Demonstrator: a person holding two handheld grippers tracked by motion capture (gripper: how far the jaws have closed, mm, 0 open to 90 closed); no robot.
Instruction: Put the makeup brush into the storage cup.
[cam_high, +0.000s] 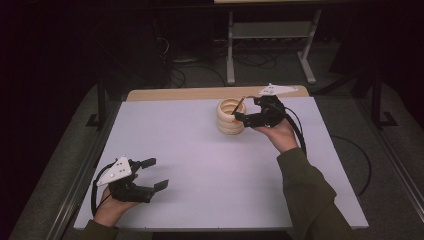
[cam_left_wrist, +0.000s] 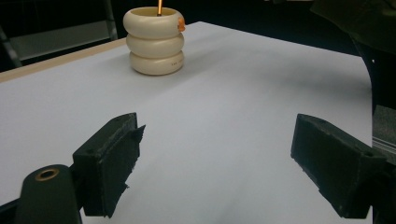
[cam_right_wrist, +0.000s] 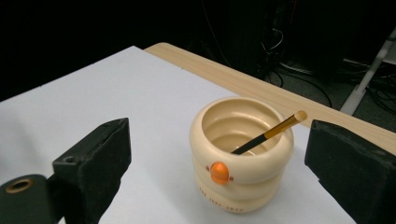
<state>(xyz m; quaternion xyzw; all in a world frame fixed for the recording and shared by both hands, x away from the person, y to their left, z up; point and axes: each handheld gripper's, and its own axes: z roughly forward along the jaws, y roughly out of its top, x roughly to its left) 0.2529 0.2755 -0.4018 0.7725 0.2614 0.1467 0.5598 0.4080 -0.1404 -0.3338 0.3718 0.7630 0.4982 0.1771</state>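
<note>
Dark surroundings frame the scene: grey carpet, loose cables and the pale legs of a metal stand (cam_high: 270, 45) lie beyond the far edge of the worktop (cam_high: 200, 165). That worktop is covered by a white sheet, with a strip of light wood left bare along the far side.

Two forearms enter from the near edge. A dark green sleeve (cam_high: 312, 195) covers the right one.

Left tongs (cam_high: 154, 174) are held low over the near left corner of the sheet, well apart from everything else. In the left gripper view the jaws stand wide apart, with bare white sheet between them.

Right tongs (cam_high: 239, 107) are held at the far side of the worktop, just beside the cup and on its right. In the right gripper view the jaws are wide, one on each side of the cup, and grip nothing. Whether either jaw touches the cup cannot be told.

A cream cup (cam_right_wrist: 243, 156), shaped like three stacked rings, stands upright on the sheet near the far edge, right of centre. It carries a small orange knob (cam_right_wrist: 220, 172) on its side, and faint lettering below that is too small to read.

One thin stick (cam_right_wrist: 271, 133), dark low down and golden towards its rounded top, leans inside the cup against the rim.
</note>
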